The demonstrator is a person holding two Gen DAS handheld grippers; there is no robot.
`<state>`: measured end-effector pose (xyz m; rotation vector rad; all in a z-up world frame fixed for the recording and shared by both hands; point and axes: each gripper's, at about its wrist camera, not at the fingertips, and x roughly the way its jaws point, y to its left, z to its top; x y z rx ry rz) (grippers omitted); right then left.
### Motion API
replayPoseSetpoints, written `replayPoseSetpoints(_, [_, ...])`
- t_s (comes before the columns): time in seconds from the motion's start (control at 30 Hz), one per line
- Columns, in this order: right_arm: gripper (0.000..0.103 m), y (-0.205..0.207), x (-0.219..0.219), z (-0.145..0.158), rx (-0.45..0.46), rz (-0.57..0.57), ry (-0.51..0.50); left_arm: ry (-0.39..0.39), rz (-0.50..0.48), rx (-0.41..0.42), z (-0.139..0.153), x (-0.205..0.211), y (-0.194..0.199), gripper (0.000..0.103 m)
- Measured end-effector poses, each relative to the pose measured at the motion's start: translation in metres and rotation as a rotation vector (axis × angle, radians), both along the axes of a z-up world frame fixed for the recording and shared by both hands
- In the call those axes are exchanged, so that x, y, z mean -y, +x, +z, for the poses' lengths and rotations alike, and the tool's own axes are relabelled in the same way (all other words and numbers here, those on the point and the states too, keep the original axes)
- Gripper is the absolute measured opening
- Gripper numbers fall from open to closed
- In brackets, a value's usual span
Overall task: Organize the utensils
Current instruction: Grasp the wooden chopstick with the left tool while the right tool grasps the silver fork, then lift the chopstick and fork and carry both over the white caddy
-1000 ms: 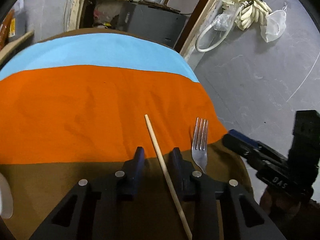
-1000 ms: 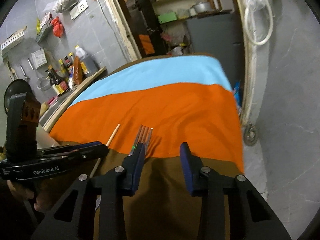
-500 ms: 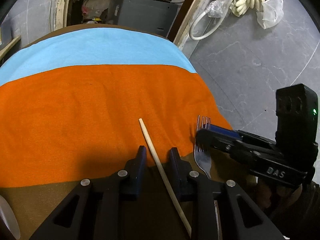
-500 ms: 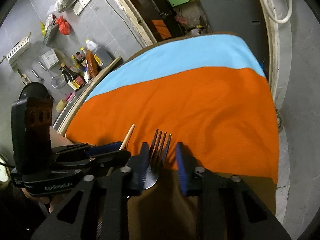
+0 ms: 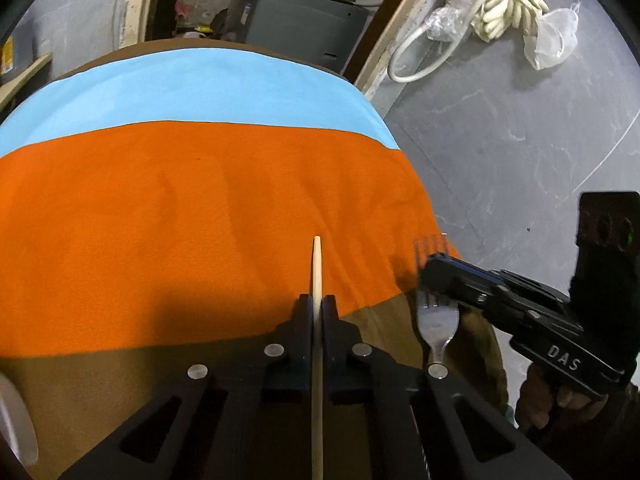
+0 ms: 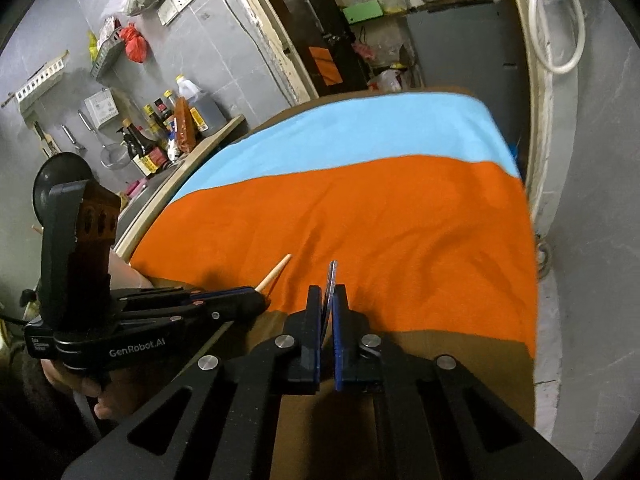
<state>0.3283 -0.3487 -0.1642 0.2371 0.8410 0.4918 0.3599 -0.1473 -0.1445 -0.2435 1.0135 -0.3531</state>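
My left gripper [image 5: 318,300] is shut on a wooden chopstick [image 5: 317,264], whose tip points forward over the orange band of the cloth. My right gripper [image 6: 327,292] is shut on a metal fork [image 6: 330,280], seen edge-on between its fingers. In the left wrist view the fork [image 5: 436,320] shows to the right with its tines under the right gripper [image 5: 440,268]. In the right wrist view the left gripper [image 6: 256,300] sits at the left with the chopstick tip [image 6: 278,270] sticking out of it. Both utensils are just over the near edge of the cloth.
The table is covered by a cloth with brown, orange [image 5: 200,208] and light blue [image 5: 208,88] bands. A white object [image 5: 12,420] sits at the near left edge. A counter with sauce bottles [image 6: 160,136] stands at the left. Grey floor [image 5: 520,140] lies at the right.
Both grippers have closed: the left onto the chopstick, the right onto the fork, which has turned on edge. The chopstick now points straight ahead.
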Motion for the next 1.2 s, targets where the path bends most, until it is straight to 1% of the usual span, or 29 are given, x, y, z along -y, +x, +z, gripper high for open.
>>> replayPoseSetpoints(0.07, [0.004,-0.01,0.0,0.013,0.026,-0.025,-0.024,-0.005,0.016,0.015,0.007,-0.003,-0.009,0.005])
replayPoseSetpoints(0.17, [0.004,-0.029,-0.001,0.034,0.075,-0.083,-0.073,-0.02,0.044,0.068,0.024,-0.011,-0.025,0.005])
replayPoseSetpoints(0.3, [0.003,-0.056,-0.007,0.066,0.152,-0.176,-0.142,-0.027,0.082,0.174,0.057,-0.023,-0.052,0.005])
replayPoseSetpoints(0.37, [0.002,-0.067,-0.011,0.081,0.186,-0.208,-0.148,-0.051,0.101,0.221,0.072,-0.032,-0.065,0.005])
replayPoseSetpoints(0.53, [0.002,-0.096,-0.033,0.121,0.298,-0.263,-0.227,-0.122,0.146,0.316,0.11,-0.063,-0.096,0.005])
replayPoseSetpoints(0.63, [0.002,-0.113,-0.047,0.149,0.35,-0.285,-0.25,-0.14,0.152,0.365,0.13,-0.079,-0.107,0.005])
replayPoseSetpoints(0.73, [0.002,-0.123,-0.064,0.173,0.395,-0.3,-0.251,-0.148,0.16,0.421,0.154,-0.101,-0.121,0.005])
replayPoseSetpoints(0.8, [0.002,-0.129,-0.078,0.19,0.429,-0.303,-0.256,-0.166,0.173,0.449,0.169,-0.115,-0.129,0.005])
replayPoseSetpoints(0.93, [0.002,-0.138,-0.1,0.22,0.488,-0.303,-0.255,-0.206,0.232,0.523,0.196,-0.157,-0.147,0.005])
replayPoseSetpoints(1.0, [0.002,-0.14,-0.111,0.229,0.503,-0.298,-0.236,-0.213,0.27,0.561,0.206,-0.179,-0.151,0.005])
replayPoseSetpoints(1.1, [0.002,-0.143,-0.127,0.242,0.511,-0.284,-0.17,-0.218,0.34,0.606,0.216,-0.215,-0.155,0.005])
replayPoseSetpoints(1.13, [0.002,-0.143,-0.132,0.245,0.514,-0.278,-0.15,-0.227,0.369,0.617,0.217,-0.231,-0.156,0.005])
replayPoseSetpoints(1.2, [0.002,-0.146,-0.143,0.252,0.527,-0.262,-0.126,-0.262,0.398,0.613,0.218,-0.253,-0.154,0.005])
